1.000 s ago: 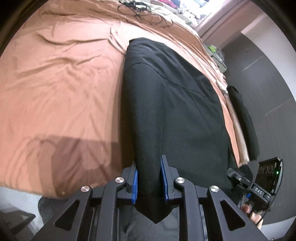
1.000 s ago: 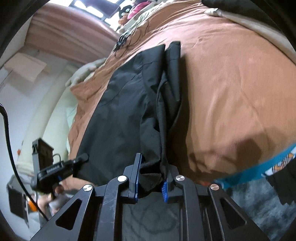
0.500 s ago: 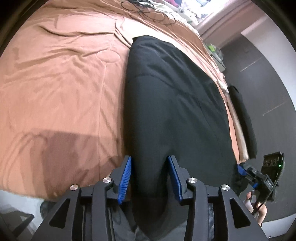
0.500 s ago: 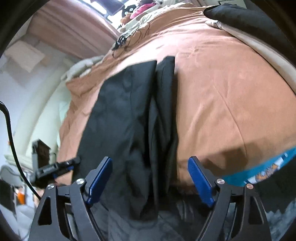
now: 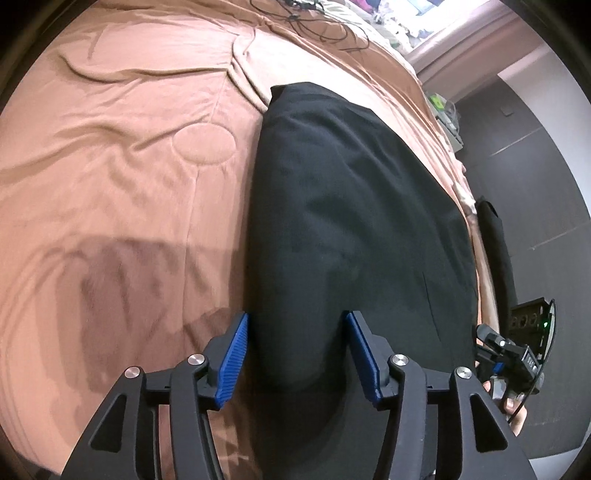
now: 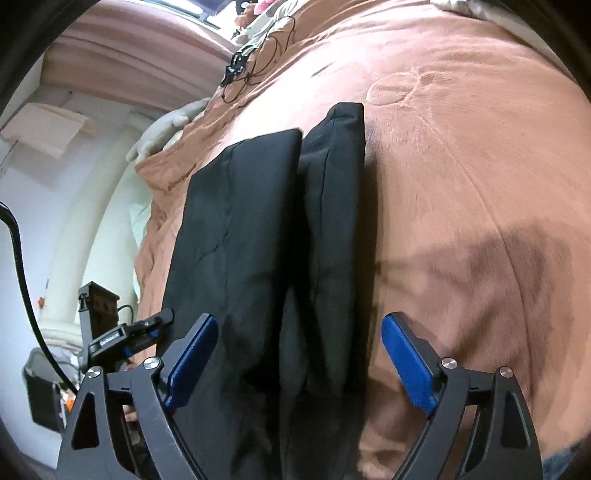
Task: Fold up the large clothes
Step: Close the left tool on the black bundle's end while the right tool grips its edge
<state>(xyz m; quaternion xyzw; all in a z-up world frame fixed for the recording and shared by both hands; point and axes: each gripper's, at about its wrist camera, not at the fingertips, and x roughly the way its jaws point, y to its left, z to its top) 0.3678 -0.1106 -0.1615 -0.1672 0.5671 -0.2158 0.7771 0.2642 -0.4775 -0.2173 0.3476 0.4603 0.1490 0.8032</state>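
A long black garment (image 5: 351, 206) lies folded lengthwise on the brown bed cover (image 5: 122, 177), its near end reaching toward me. In the right wrist view the garment (image 6: 236, 229) shows as two long panels side by side. My left gripper (image 5: 296, 315) hangs over the near end. Its jaws are opening, with the cloth under and between the blue pads (image 5: 234, 354), which do not press it. My right gripper (image 6: 300, 316) straddles the other near corner. Its jaws are opening wide, and its pads (image 6: 406, 362) stand clear of the cloth.
Tangled black cables (image 5: 317, 22) lie at the far end of the bed. Another dark garment (image 5: 495, 251) hangs over the bed's right edge. A hand (image 5: 511, 402) with the other device shows at the right. A pale pillar (image 6: 110, 221) and clutter stand to the left of the bed.
Both grippers were shut on the garment's near edge a second ago and have let go, their jaws spreading apart. The cloth has settled flat on the bed cover. Both hands have shifted along the bed.
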